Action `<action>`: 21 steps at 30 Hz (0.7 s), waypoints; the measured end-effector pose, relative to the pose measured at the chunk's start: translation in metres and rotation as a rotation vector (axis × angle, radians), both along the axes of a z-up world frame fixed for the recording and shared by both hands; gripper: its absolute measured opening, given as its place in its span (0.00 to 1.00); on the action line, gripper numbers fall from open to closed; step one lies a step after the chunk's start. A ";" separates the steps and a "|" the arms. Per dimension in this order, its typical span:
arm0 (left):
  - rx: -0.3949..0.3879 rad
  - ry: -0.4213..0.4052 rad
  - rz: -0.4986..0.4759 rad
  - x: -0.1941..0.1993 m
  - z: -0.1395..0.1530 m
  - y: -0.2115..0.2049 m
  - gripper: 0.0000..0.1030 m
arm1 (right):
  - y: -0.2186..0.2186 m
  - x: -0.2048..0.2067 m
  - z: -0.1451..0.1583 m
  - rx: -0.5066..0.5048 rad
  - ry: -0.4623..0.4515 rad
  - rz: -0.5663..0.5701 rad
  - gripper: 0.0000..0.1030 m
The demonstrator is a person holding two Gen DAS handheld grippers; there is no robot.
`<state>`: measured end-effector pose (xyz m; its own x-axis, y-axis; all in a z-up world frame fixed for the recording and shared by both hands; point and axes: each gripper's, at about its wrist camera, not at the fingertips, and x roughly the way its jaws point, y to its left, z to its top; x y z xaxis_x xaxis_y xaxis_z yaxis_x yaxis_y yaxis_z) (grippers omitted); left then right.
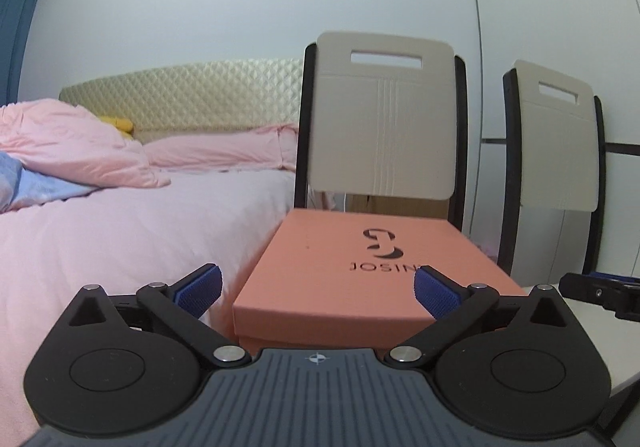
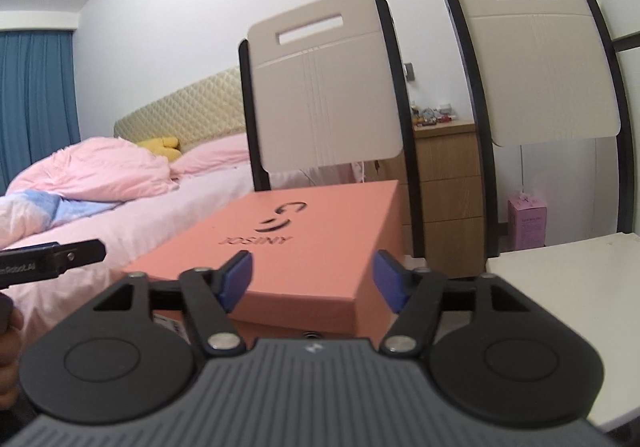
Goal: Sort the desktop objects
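A salmon-pink shoe box (image 1: pixel 360 271) with a dark JOSINY logo lies shut on a chair seat; it also shows in the right wrist view (image 2: pixel 312 243). My left gripper (image 1: pixel 318 289) is open and empty, just in front of the box's near edge. My right gripper (image 2: pixel 312 279) is open and empty, with its blue pads either side of the box's near corner, not touching. The right gripper's tip (image 1: pixel 596 293) shows at the right edge of the left wrist view, and the left gripper's tip (image 2: pixel 60 259) at the left of the right wrist view.
The box's chair has a beige backrest (image 1: pixel 384 119). A second chair (image 2: pixel 544 67) stands to the right with a bare white seat (image 2: pixel 568 279). A bed with pink bedding (image 1: pixel 100 231) lies to the left. A wooden drawer unit (image 2: pixel 444 179) and a small pink box (image 2: pixel 526 223) stand behind.
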<state>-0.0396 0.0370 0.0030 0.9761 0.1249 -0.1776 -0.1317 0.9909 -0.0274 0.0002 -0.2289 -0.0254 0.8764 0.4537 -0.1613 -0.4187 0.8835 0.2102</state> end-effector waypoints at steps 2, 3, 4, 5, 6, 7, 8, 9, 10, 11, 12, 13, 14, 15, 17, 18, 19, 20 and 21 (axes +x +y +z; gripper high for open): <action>0.005 -0.006 0.005 0.000 -0.001 -0.001 1.00 | 0.003 -0.008 0.000 0.002 -0.018 -0.004 0.73; 0.009 -0.007 0.010 0.001 -0.002 -0.001 1.00 | 0.004 -0.011 0.000 0.002 -0.028 -0.006 0.77; 0.012 -0.009 0.015 0.002 -0.003 -0.001 1.00 | 0.005 -0.015 0.000 0.003 -0.037 -0.008 0.79; 0.015 -0.011 0.019 0.002 -0.004 -0.002 1.00 | 0.007 -0.018 0.001 -0.002 -0.047 -0.009 0.82; 0.020 -0.014 0.024 0.002 -0.006 -0.002 1.00 | 0.008 -0.020 0.001 -0.007 -0.055 -0.008 0.83; 0.027 -0.016 0.031 0.002 -0.007 -0.003 1.00 | 0.009 -0.022 0.001 -0.008 -0.060 -0.006 0.83; 0.034 -0.015 0.038 0.003 -0.008 -0.004 1.00 | 0.009 -0.024 0.001 -0.008 -0.065 -0.004 0.84; 0.038 -0.012 0.042 0.003 -0.010 -0.005 1.00 | 0.010 -0.026 0.001 -0.009 -0.069 -0.001 0.88; 0.040 -0.008 0.041 0.005 -0.011 -0.005 1.00 | 0.010 -0.027 0.000 -0.010 -0.072 -0.004 0.91; 0.041 -0.004 0.038 0.006 -0.013 -0.006 1.00 | 0.010 -0.028 -0.001 -0.010 -0.075 -0.006 0.94; 0.043 0.002 0.038 0.007 -0.014 -0.006 1.00 | 0.011 -0.028 -0.001 -0.015 -0.076 -0.009 0.94; 0.047 0.008 0.042 0.008 -0.015 -0.006 1.00 | 0.011 -0.028 -0.002 -0.019 -0.075 -0.012 0.94; 0.050 0.013 0.046 0.009 -0.016 -0.006 1.00 | 0.010 -0.028 -0.002 -0.019 -0.071 -0.016 0.94; 0.052 0.017 0.050 0.010 -0.016 -0.006 1.00 | 0.010 -0.027 -0.002 -0.019 -0.068 -0.022 0.94; 0.052 0.021 0.054 0.010 -0.016 -0.006 1.00 | 0.008 -0.026 -0.003 -0.015 -0.063 -0.033 0.96; 0.051 0.022 0.057 0.010 -0.016 -0.005 1.00 | 0.007 -0.026 -0.003 -0.017 -0.064 -0.040 1.00; 0.049 0.023 0.060 0.011 -0.017 -0.005 1.00 | 0.006 -0.026 -0.003 -0.019 -0.066 -0.047 1.00; 0.048 0.024 0.061 0.011 -0.017 -0.005 1.00 | 0.006 -0.026 -0.003 -0.021 -0.067 -0.055 1.00; 0.047 0.024 0.063 0.011 -0.017 -0.005 1.00 | 0.005 -0.027 -0.003 -0.023 -0.068 -0.059 1.00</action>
